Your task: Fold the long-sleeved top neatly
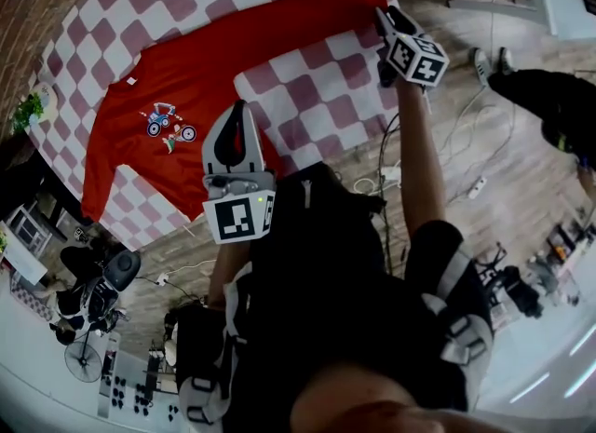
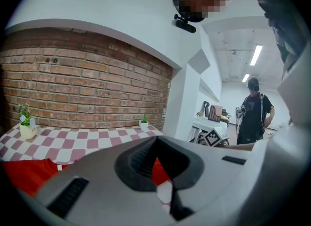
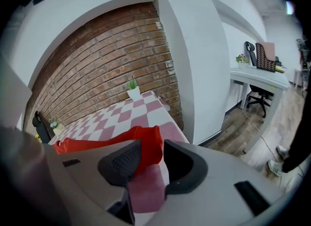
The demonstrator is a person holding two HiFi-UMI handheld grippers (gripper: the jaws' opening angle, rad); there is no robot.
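Right:
- Saw red long-sleeved top [image 1: 177, 87] spread flat on checkered desk [image 1: 307, 96].
- Found left gripper [image 1: 239, 110] jaws together, empty, near top's body.
- Found right gripper [image 1: 384, 17] jaws apart at sleeve end [image 3: 146, 142], unclamped.

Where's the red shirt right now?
In the head view, the red shirt lies spread on the checkered table, with one sleeve end near the right claw.

Red top [image 1: 214, 77] — soft matt cloth
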